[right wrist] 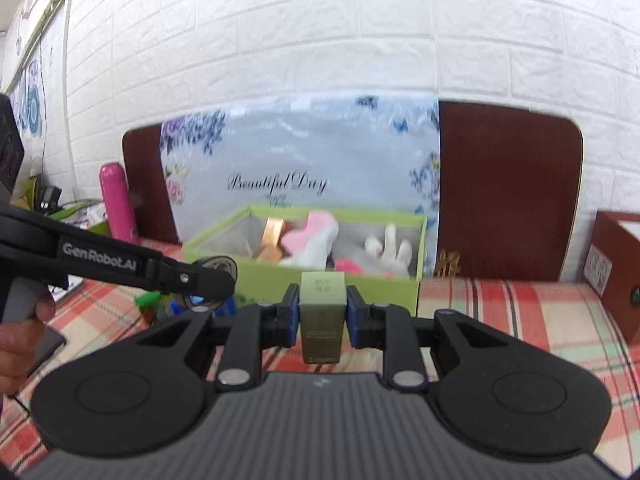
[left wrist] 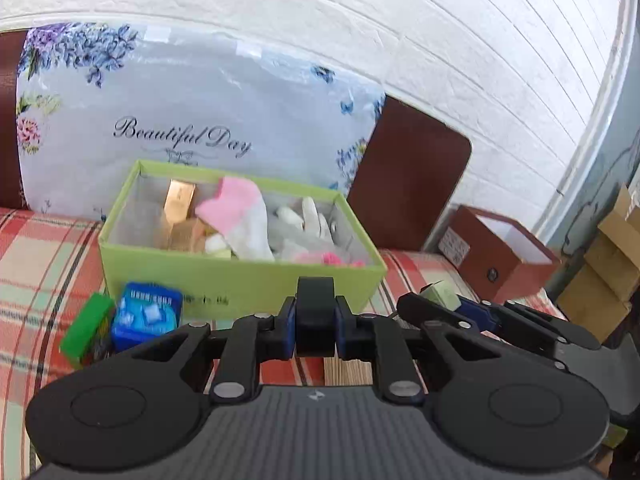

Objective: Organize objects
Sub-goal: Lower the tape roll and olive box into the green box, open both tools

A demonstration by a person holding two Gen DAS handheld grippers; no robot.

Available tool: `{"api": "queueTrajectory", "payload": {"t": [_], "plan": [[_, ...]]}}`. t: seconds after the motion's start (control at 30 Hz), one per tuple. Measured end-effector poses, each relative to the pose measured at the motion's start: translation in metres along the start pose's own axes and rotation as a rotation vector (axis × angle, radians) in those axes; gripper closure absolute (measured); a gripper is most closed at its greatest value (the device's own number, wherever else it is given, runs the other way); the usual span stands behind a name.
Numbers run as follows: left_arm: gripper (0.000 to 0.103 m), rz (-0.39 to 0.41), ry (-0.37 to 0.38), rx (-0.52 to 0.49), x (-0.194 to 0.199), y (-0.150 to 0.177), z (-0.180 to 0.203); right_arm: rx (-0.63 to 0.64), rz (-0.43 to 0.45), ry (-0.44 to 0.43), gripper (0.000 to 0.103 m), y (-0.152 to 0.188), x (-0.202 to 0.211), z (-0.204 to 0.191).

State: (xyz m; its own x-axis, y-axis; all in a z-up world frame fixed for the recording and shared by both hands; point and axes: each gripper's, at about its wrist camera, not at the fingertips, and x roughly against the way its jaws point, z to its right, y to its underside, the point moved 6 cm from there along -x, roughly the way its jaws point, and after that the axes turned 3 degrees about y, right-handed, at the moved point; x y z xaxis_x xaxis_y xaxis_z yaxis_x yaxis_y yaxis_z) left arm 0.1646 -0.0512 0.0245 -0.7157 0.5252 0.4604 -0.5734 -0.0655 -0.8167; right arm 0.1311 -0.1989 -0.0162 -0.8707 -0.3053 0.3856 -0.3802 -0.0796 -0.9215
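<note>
Left gripper (left wrist: 315,326) clamped on small black block (left wrist: 315,312), held above plaid-covered surface (left wrist: 36,248), just in front of green box (left wrist: 240,276). Right gripper (right wrist: 323,312) clamped on olive-green carton (right wrist: 323,312), upright between the pads, also in front of the same box. Box open-topped, on the plaid cover; inside: gold package (left wrist: 180,204) at left, pink-and-white sock (left wrist: 240,216) mid, white glove (left wrist: 308,220) at right. Blue packet (left wrist: 146,314) and green item (left wrist: 86,330) on the cover, near the box's front-left corner, touching each other. Floral "Beautiful Day" cushion (left wrist: 192,112) upright behind box, against white brick wall (left wrist: 440,32). Brown open box (left wrist: 500,256) well off to the right. Pink bottle (right wrist: 118,204) standing at far left by the wall. Person's hand (right wrist: 18,340) on left gripper handle.
</note>
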Motion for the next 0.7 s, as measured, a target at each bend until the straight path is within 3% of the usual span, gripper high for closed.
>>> {"api": "queueTrajectory", "payload": {"t": [0.33, 0.53, 0.57, 0.6, 0.67, 0.7], "plan": [[0.085, 0.061, -0.056, 0.062, -0.044, -0.059, -0.029, -0.031, 0.068, 0.02, 0.08, -0.054, -0.064, 0.019], [0.083, 0.088, -0.075, 0.064, -0.075, -0.07, -0.045, -0.221, 0.059, -0.075, 0.08, -0.061, -0.11, 0.035], [0.071, 0.081, -0.089, 0.055, -0.08, -0.067, -0.048, -0.236, 0.036, -0.071, 0.079, -0.057, -0.122, 0.039], [0.052, 0.066, -0.106, 0.053, -0.084, -0.063, -0.052, -0.235, 0.005, -0.044, 0.074, -0.051, -0.133, 0.042], [0.037, 0.062, -0.124, 0.059, -0.085, -0.054, -0.058, -0.177, -0.048, 0.063, 0.07, -0.035, -0.146, 0.047], [0.036, 0.07, -0.128, 0.063, -0.084, -0.05, -0.06, -0.141, -0.055, 0.095, 0.067, -0.028, -0.148, 0.048]]}}
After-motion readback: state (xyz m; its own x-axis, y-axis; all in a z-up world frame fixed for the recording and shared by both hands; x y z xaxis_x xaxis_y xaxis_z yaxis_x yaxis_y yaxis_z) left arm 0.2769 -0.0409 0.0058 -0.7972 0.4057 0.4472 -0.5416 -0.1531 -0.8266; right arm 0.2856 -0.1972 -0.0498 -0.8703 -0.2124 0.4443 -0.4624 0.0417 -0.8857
